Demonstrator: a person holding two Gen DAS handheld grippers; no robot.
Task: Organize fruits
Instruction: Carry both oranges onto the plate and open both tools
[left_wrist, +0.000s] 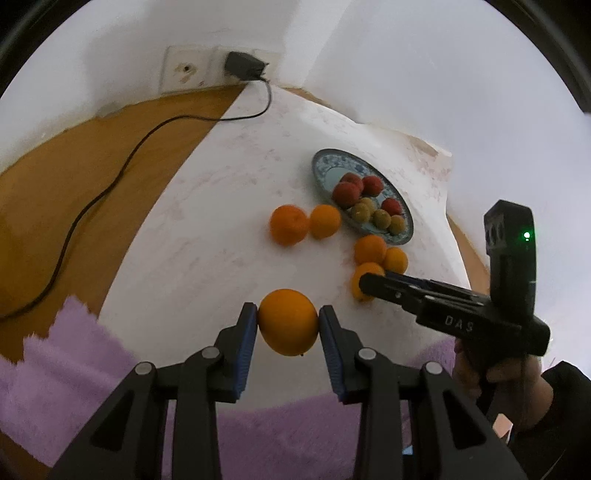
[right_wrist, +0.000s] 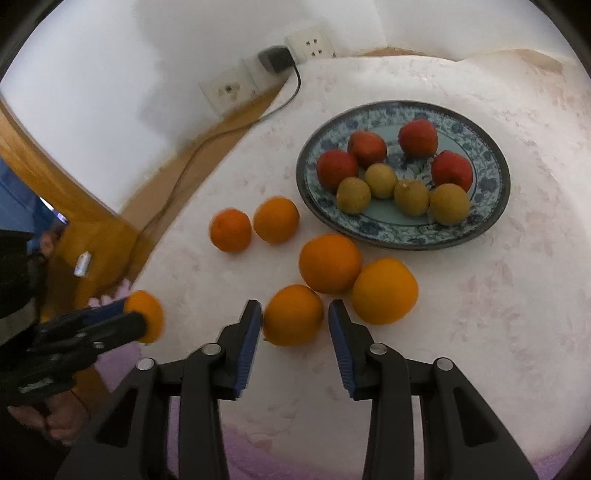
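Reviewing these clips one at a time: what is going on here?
A person is sorting fruit with two handheld grippers. The left gripper is shut on an orange. The right gripper straddles another orange on the white table; its left pad touches the fruit, while a gap shows at the right pad. Four more oranges lie loose beside the blue patterned plate, which holds four red fruits and four yellow-green ones.

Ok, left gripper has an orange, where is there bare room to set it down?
Free: the white tabletop right of the loose oranges, below the plate; also the bare stretch between the cable and the two small oranges. Crowded: the plate's centre and the orange cluster at the right gripper.
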